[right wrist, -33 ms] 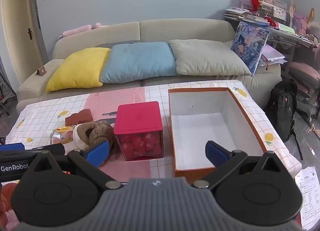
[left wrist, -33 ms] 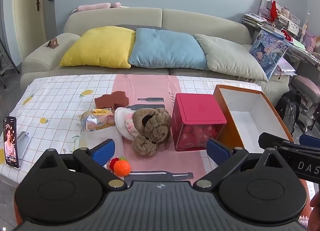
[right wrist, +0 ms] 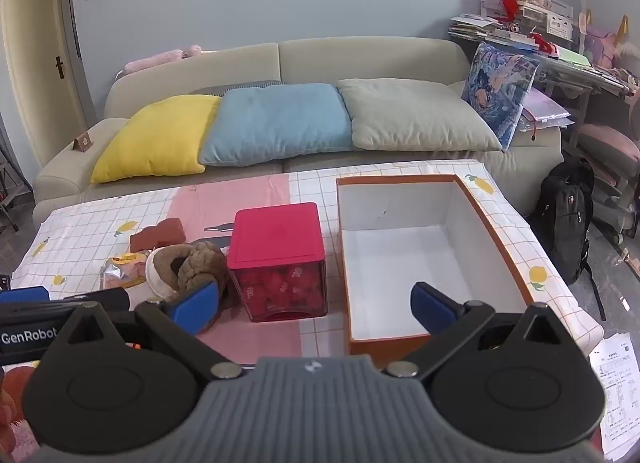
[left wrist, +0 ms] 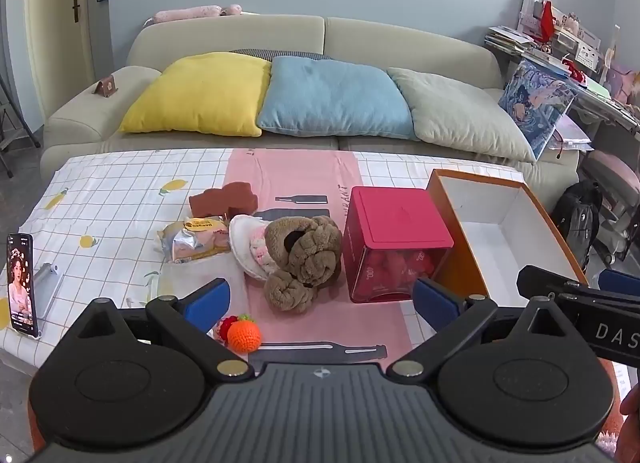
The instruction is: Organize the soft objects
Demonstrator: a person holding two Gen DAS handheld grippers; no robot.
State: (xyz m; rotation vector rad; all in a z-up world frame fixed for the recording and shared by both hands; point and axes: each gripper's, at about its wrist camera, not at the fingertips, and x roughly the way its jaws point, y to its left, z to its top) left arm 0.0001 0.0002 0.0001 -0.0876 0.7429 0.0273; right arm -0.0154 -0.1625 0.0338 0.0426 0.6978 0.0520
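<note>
A brown plush toy (left wrist: pixel 304 259) lies mid-table against a white and pink soft item (left wrist: pixel 248 247). Near them are a foil snack packet (left wrist: pixel 196 239), a reddish-brown spongy block (left wrist: pixel 224 203) and a crocheted orange ball (left wrist: pixel 244 337) with a small red piece beside it. My left gripper (left wrist: pixel 320 299) hovers open just in front of the plush, holding nothing. My right gripper (right wrist: pixel 314 303) is open too, above the table's near edge in front of the red-lidded box (right wrist: pixel 278 259) and the open orange box with a white inside (right wrist: pixel 400 259), which holds nothing.
A phone (left wrist: pixel 22 283) leans on a stand at the table's left edge. Behind the table is a sofa (left wrist: pixel 360 39) with yellow, blue and grey cushions. A black backpack (right wrist: pixel 568 215) stands on the floor at the right.
</note>
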